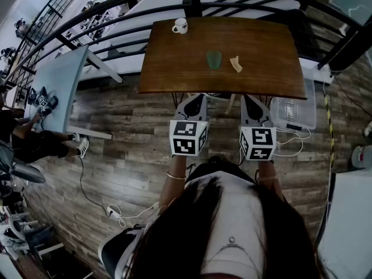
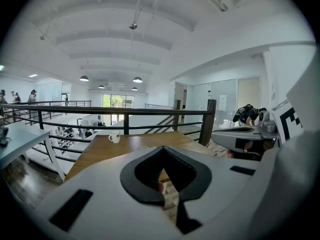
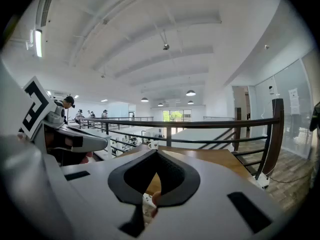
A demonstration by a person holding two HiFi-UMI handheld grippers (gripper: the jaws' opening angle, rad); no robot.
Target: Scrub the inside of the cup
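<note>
The left tongs (image 1: 197, 99) (image 2: 162, 151) and the right tongs (image 1: 249, 100) (image 3: 156, 154) are held side by side, just short of the near edge of a wooden table (image 1: 174, 63). Each pair has its jaws together, with nothing between them. Both point slightly downward towards the table.

The white cup (image 1: 180, 26) (image 2: 114, 138) (image 3: 153, 145) stands upright well ahead of the tongs, at the table's far edge. It is ahead and to the left of the left tongs, close to the black railing (image 1: 145, 10) beyond the table.

Between the tongs and the cup, about mid-table, lies a small green pad (image 1: 214, 59). Just right of it, ahead of the right tongs, lies a pale curved piece (image 1: 235, 63) too small to identify. Neither touches the tongs or the cup.
</note>
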